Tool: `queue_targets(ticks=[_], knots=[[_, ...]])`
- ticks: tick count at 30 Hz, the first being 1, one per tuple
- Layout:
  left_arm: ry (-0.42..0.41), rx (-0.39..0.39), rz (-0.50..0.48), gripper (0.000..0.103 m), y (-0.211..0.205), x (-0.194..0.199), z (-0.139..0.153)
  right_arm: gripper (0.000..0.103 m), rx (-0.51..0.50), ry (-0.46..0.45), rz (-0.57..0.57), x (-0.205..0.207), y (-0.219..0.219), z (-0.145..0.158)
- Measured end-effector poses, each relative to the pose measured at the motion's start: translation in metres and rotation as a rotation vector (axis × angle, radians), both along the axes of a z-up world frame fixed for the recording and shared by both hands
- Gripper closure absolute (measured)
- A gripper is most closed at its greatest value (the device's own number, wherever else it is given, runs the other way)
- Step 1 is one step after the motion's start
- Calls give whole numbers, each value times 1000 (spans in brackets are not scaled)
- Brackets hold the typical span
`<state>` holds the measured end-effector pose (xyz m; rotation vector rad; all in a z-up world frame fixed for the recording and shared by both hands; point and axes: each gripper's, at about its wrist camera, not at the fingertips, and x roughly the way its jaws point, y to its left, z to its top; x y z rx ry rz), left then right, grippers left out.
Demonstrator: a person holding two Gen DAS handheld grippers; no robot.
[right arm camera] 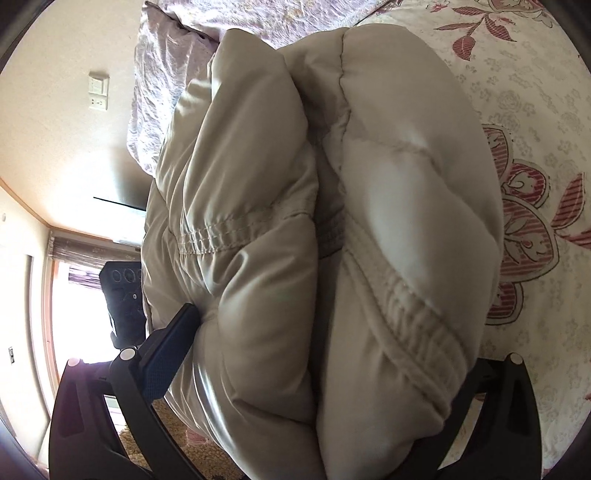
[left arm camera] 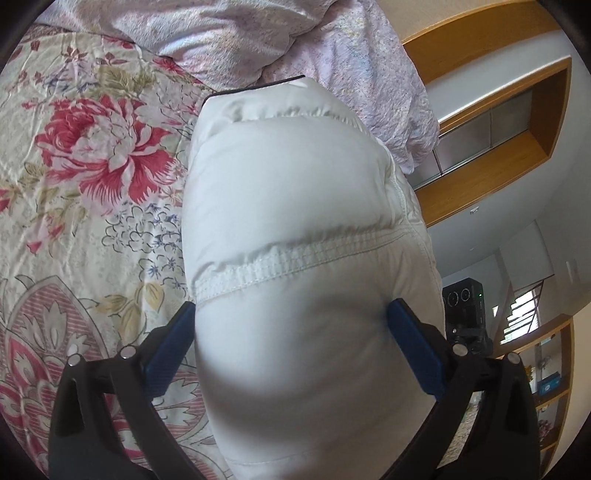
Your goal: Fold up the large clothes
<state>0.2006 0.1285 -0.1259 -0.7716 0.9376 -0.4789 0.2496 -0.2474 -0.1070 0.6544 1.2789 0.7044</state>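
Observation:
A puffy white quilted jacket (left arm camera: 288,177), bundled thick, fills the middle of the left wrist view. My left gripper (left arm camera: 291,306) is shut on it, both blue pads pressing into its sides just below an elastic seam. In the right wrist view the same jacket (right arm camera: 406,184) looks beige in shadow and is doubled into two thick lobes. My right gripper (right arm camera: 325,325) holds that bundle. Its left fingertip (right arm camera: 186,314) digs into the fabric, while the jacket hides the right finger. Under the jacket lies the floral bedspread (left arm camera: 92,147).
A crumpled lilac quilt (left arm camera: 258,33) lies heaped at the bed's far end, also the lilac quilt (right arm camera: 166,74). The bedspread (right arm camera: 535,110) stretches flat to the right. Off the bed edge stand a black device (left arm camera: 465,310), wooden shelving (left arm camera: 498,74) and a wall switch (right arm camera: 98,90).

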Motion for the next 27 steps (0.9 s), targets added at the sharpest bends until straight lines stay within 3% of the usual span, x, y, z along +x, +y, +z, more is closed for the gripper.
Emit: queue_targets(ticks=[13,15,20,27], knots=[[-3,-58,21,10,3,-3,-3,1,34,-32,7,-6,-3,-9],[-18,-59,20,16,3,-7,0,1,46,-64,17,-10,-1,-5],[-39,-76,26,20,10,-9,8,3,101,-148,38,-19,4,12],[-111,-43,56,26,25,3,30,9,145,-185,49,0,22,23]])
